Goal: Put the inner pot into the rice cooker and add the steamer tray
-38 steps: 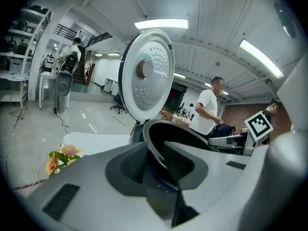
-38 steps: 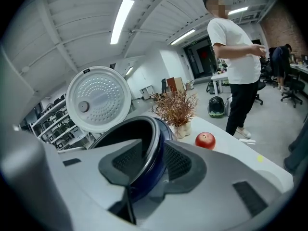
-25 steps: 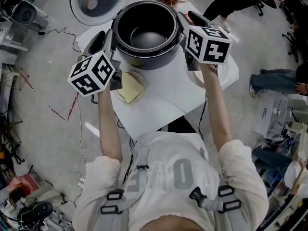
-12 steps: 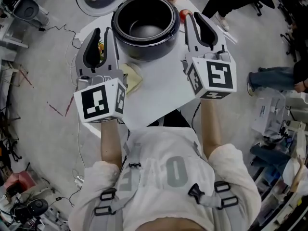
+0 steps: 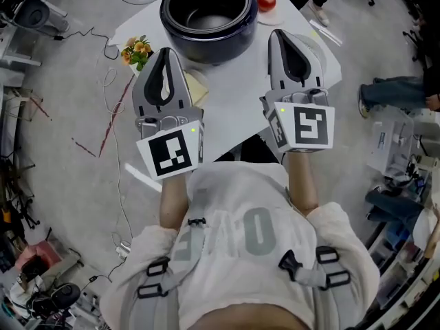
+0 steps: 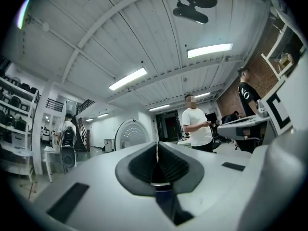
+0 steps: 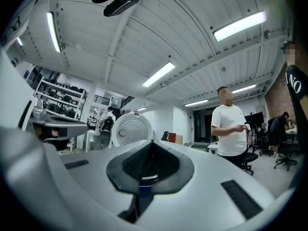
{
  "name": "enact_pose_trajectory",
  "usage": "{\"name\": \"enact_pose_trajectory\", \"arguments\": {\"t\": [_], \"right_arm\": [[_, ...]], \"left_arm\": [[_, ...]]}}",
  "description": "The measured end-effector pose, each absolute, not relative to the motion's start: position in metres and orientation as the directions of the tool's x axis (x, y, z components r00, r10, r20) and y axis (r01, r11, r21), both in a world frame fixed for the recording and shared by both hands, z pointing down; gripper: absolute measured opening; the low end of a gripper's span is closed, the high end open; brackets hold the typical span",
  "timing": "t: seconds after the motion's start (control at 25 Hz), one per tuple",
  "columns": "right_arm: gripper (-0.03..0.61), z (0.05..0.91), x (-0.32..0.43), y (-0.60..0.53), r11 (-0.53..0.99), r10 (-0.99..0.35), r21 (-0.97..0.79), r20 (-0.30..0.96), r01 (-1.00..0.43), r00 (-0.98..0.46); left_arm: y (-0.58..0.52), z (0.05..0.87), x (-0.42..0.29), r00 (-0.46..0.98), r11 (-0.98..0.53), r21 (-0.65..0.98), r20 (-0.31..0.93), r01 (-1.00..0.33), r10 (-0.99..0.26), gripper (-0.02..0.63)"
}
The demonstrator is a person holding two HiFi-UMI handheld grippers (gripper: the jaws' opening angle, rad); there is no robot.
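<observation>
With the inner pot [image 5: 208, 9] apparently seated in the rice cooker [image 5: 206, 45] at the tabletop's [image 5: 234, 108] far end, our left gripper [image 5: 167, 52] and right gripper [image 5: 282, 36] have just closed on nothing, and we'd take that stiff, slick pot by its rim.

Rice cooker [image 5: 208, 38], 12 o'clock: dark navy outside, black inside. Table [image 5: 240, 115]: plain white. Flowers [image 5: 137, 48], 10 o'clock: yellow-orange, green leaves. Round thing [image 5: 265, 1], 1 o'clock: red. Floor [image 5: 62, 136]: grey, red streaks at 9 o'clock. Shirt [image 5: 227, 212], 6 o'clock: off-white, grey letters. Straps [image 5: 165, 284]: grey, black buckles.
</observation>
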State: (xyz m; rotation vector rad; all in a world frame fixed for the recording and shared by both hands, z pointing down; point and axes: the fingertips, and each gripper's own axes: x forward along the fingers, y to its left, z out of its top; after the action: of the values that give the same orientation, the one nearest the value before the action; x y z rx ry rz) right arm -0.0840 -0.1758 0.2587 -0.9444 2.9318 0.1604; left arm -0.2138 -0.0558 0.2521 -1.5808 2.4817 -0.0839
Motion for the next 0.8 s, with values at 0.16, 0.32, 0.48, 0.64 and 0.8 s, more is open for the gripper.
{"name": "enact_pose_trajectory", "arguments": {"t": [0.16,0.32,0.48,0.64,0.8], "right_arm": [[0.009,0.267,-0.076,-0.164,0.804,-0.584,0.083,-0.07,-0.588,-0.809],[0.009,0.274,-0.065,-0.156,0.805,-0.582,0.098,-0.055,-0.585,-0.811],[0.009,0.284,-0.056,-0.16,0.816,-0.57,0.089,-0.042,-0.571,-0.821],[0.009,0.294,-0.049,-0.163,0.833,-0.55,0.055,-0.018,-0.55,-0.835],[0.009,0.303,-0.035,-0.164,0.857,-0.515,0.029,0.015,-0.514,-0.857]], "left_arm": [[-0.05,0.257,-0.21,-0.409,0.427,-0.126,-0.144,-0.896,-0.901,0.025],[-0.048,0.262,-0.205,-0.414,0.43,-0.11,-0.141,-0.896,-0.899,0.021],[-0.049,0.269,-0.2,-0.435,0.449,-0.12,-0.132,-0.885,-0.891,0.021],[-0.047,0.268,-0.196,-0.467,0.482,-0.138,-0.133,-0.865,-0.874,0.02],[-0.05,0.267,-0.188,-0.5,0.511,-0.131,-0.112,-0.85,-0.859,0.02]]}}
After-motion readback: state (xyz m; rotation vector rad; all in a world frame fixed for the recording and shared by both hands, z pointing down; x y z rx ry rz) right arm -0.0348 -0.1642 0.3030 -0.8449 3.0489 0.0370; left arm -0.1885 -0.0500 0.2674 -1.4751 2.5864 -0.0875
